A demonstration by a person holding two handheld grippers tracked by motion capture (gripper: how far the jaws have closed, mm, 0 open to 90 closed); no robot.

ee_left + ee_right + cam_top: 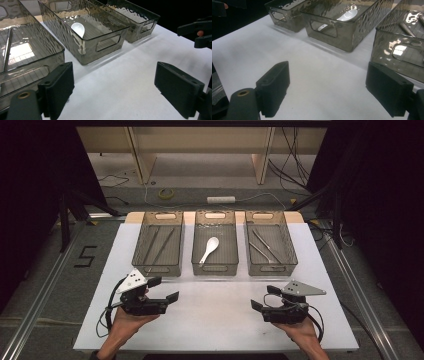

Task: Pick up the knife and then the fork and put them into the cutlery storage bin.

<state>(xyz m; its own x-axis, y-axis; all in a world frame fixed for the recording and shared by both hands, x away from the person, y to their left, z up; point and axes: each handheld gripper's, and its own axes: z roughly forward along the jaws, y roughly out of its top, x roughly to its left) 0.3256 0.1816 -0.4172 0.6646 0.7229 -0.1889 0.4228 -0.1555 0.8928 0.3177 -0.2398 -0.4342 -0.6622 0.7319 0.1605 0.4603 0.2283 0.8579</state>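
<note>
- The left gripper and the right gripper rest low over the near part of the white table, both with jaws spread wide and empty.
- Three smoky plastic bins stand in a row at the far side; the left bin is the one nearest the left gripper.
- It holds thin dark sticks, likely chopsticks, lying lengthwise.
- The middle bin holds a white spoon; the right bin holds metal utensils.
- To do the reach well, I judge: lift the jaws over the near wall before entering, come down along the utensil's length, and close across its narrow shaft.
- Keep the other gripper well apart.
</note>
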